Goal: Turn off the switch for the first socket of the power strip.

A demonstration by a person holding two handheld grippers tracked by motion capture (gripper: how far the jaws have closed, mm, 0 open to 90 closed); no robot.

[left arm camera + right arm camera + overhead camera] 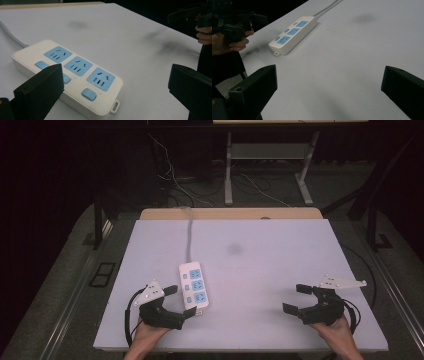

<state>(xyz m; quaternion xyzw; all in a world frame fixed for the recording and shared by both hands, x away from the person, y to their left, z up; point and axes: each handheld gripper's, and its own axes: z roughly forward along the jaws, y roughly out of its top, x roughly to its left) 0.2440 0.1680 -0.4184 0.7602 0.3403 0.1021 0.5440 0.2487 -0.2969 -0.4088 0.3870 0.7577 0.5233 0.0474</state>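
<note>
A white power strip (194, 285) with three blue sockets and blue switches lies flat on the white table top (270, 270), left of centre. Its grey cable (190, 237) runs to the far edge. My left gripper (180, 302) is open just left of the strip's near end, with nothing between its jaws. In the left gripper view the strip (75, 67) lies close ahead of that open gripper (116, 75). My right gripper (296, 298) is open over bare table at the near right. In the right gripper view the strip (293, 33) lies well beyond the open gripper (329, 80).
A dark smudge (235, 249) marks the table's middle. A wooden strip (230, 213) borders the far edge. Beyond it are desk legs (229, 170) and loose cables (175, 180) on the floor. The table's near edge is right by both hands.
</note>
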